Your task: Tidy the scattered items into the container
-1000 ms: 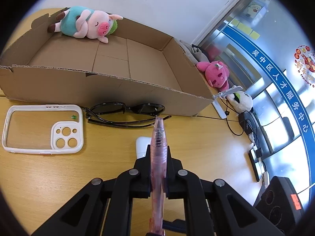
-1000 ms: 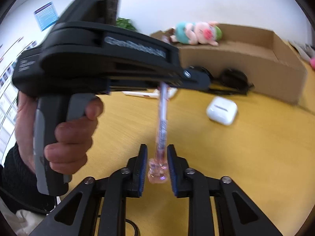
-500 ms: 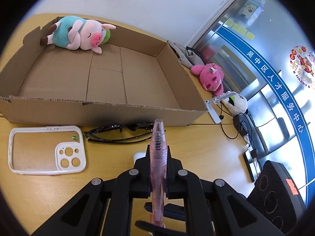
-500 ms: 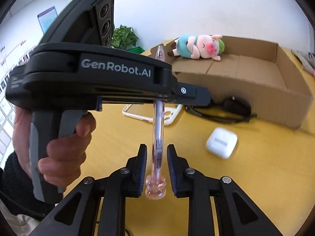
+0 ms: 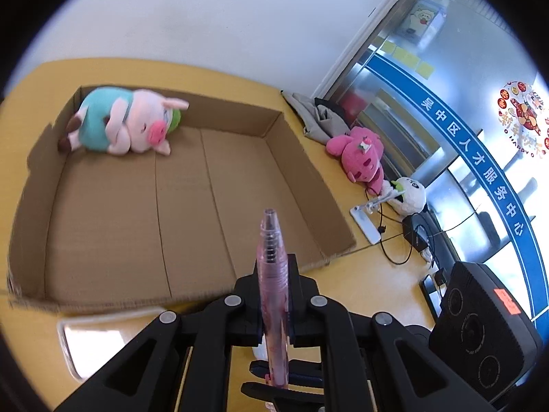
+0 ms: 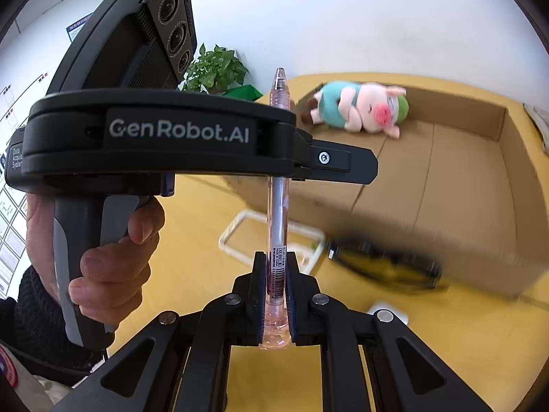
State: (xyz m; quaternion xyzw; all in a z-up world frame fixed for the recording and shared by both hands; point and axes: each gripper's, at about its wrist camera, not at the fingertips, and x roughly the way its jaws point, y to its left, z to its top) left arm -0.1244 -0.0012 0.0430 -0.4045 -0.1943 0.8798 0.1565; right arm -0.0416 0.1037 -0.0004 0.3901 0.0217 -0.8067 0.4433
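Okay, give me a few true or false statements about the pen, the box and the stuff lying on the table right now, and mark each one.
1. Both grippers clamp the same pink pen. True.
2. The cardboard box holds a plush pig. True.
3. The sunglasses lie inside the box. False: they lie on the table outside its front wall.
4. The white phone case is in the box. False: it lies on the table.
5. The left gripper has its jaws wide open. False: they are shut on the pen.

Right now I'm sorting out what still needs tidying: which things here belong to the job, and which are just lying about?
Part of the job:
pink pen, clamped in both hand-held grippers
cardboard box
plush pig, already inside
phone case
sunglasses
white earbud case

Just lying about:
pink plush
white plush
potted plant
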